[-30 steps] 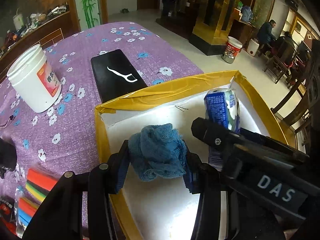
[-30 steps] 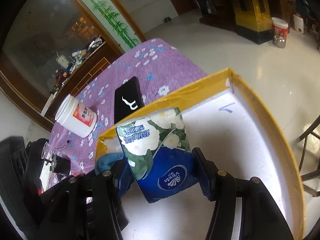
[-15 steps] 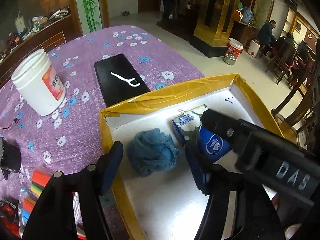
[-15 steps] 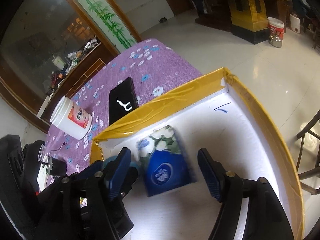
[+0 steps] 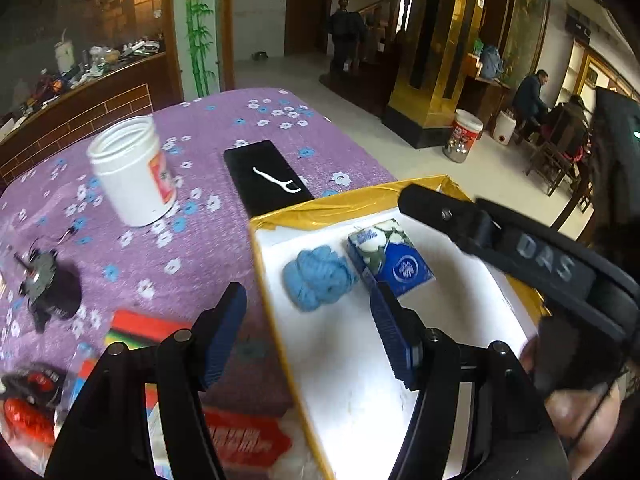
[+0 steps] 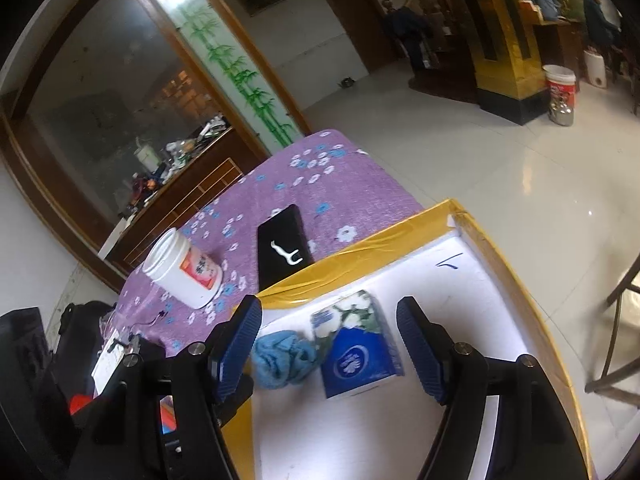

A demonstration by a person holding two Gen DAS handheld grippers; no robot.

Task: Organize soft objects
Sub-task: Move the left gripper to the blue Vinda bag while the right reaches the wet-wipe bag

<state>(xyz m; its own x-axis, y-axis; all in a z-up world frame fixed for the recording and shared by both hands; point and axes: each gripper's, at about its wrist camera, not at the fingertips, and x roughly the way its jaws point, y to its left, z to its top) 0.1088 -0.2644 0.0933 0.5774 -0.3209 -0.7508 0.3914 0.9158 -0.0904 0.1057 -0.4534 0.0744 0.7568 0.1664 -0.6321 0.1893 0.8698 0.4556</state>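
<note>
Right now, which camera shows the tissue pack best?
The right wrist view: the tissue pack lies centred between its open jaws, logo facing up. The left wrist view shows it further off, slightly blurred.
</note>
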